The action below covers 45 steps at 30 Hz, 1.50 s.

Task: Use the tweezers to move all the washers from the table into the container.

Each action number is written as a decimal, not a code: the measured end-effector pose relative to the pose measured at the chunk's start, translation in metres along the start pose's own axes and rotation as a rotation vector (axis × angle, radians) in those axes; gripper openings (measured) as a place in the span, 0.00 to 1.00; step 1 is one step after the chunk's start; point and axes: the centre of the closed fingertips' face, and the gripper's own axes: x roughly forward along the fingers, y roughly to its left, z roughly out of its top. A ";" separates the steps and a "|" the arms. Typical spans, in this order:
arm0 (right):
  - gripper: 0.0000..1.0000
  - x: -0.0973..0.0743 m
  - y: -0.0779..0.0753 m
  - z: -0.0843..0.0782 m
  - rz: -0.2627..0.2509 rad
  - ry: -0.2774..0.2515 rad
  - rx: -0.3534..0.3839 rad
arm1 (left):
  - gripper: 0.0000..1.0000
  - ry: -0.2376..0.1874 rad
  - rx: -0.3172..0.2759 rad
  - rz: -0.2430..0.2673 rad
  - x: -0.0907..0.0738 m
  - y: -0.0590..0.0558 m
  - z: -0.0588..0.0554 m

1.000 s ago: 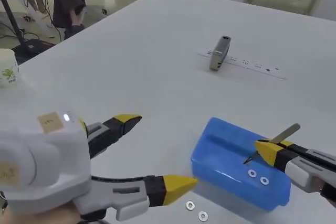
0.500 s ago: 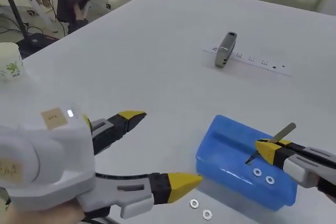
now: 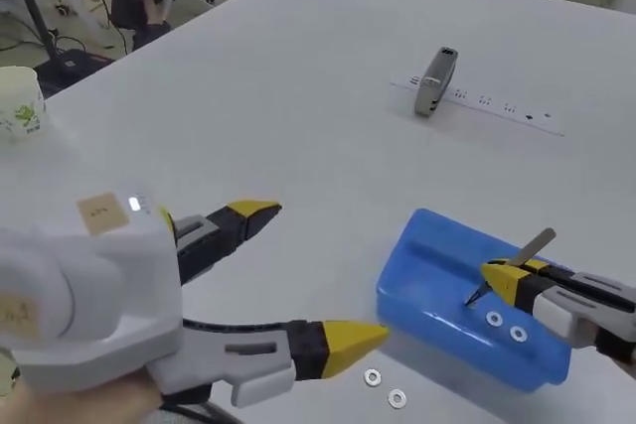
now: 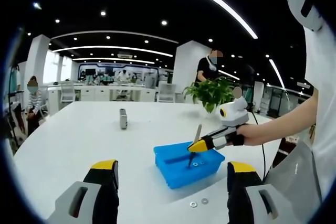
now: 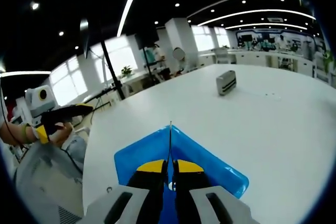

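The left tongs (image 3: 330, 271) stood wide apart above the table (image 3: 298, 96), at 9 o'clock from the blue container (image 3: 437, 265). We noted the right tongs (image 3: 494, 278) clamped together on the tweezers (image 3: 532, 243), whose tips pointed down into the container. Two stored washers (image 3: 494, 320) lay on the container floor, near the tweezer tips. Two loose washers (image 3: 373, 377) lay on the table at 7 o'clock from the container, just beside each other and near one jaw of the left tongs.

Bare table (image 3: 298, 96) between container (image 3: 437, 255) and far grey block (image 3: 435, 81)
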 end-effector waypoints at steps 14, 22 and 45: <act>0.03 0.004 0.002 -0.006 0.008 0.031 -0.054 | 0.86 -0.011 -0.009 0.001 -0.001 0.000 0.002; 0.04 0.004 0.000 -0.008 0.009 0.045 -0.116 | 0.86 -0.014 -0.011 0.001 -0.001 0.000 0.003; 0.04 -0.010 0.009 0.009 -0.004 -0.018 -0.113 | 0.86 -0.012 0.000 0.000 -0.001 -0.001 0.002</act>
